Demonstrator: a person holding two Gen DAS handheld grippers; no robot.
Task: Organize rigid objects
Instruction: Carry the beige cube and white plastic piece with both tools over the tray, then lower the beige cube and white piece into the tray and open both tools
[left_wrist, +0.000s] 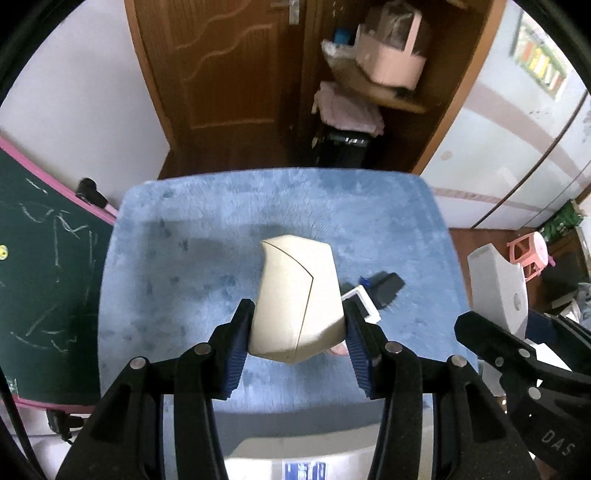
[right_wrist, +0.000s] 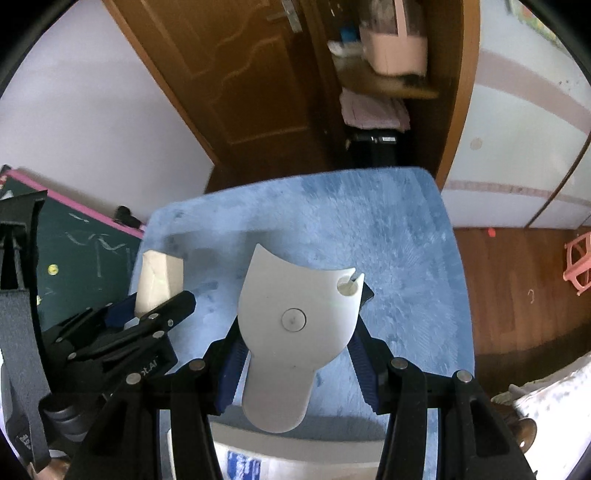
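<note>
Two hand-held grippers, each clamped on one piece: the left hand-held gripper (left_wrist: 297, 332) grips a cream faceted block (left_wrist: 297, 299), the right hand-held gripper (right_wrist: 297, 354) a grey flat plate (right_wrist: 295, 325) with a round hole, both above the blue-covered counter (left_wrist: 184, 240).

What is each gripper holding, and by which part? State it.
The left gripper clamps a beige box by its two near sides. The right gripper clamps a white plastic piece across its narrower lower part.
</note>
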